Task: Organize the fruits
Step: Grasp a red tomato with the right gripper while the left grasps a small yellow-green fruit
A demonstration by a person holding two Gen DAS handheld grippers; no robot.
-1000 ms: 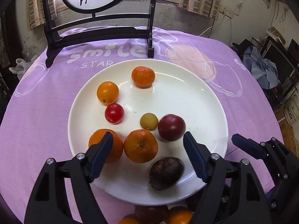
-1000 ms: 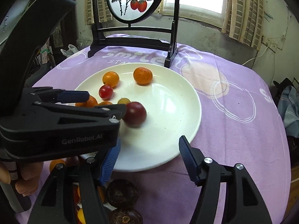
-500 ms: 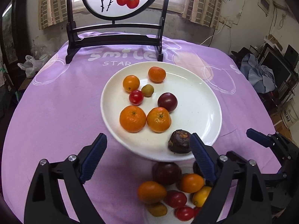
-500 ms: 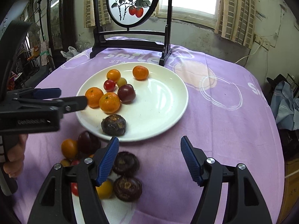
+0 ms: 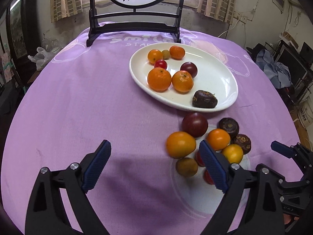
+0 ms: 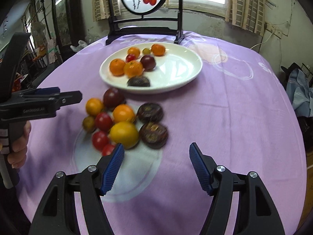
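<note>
A white plate (image 5: 219, 78) (image 6: 176, 72) on the purple cloth holds several fruits: oranges (image 5: 159, 79), a dark plum (image 5: 188, 69), a red tomato (image 5: 160, 64) and a dark brown fruit (image 5: 204, 101). A loose pile lies on the cloth nearer me: a dark plum (image 5: 194, 124), orange fruits (image 5: 181, 144), a yellow one (image 6: 124, 135), red tomatoes (image 6: 103, 121) and two dark brown fruits (image 6: 153, 135). My left gripper (image 5: 154, 166) is open and empty, left of the pile. My right gripper (image 6: 156, 166) is open and empty, just in front of the pile.
A black wooden stand with a round painted screen (image 5: 135, 25) stands at the table's far edge behind the plate. The left gripper's body (image 6: 39, 103) and a hand show at the left of the right wrist view. Clutter lies beyond the table's right side.
Both grippers have pulled back from the plate toward me, and the left has shifted left. The dark brown fruit now lies on the plate's near edge. The loose pile has come into view.
</note>
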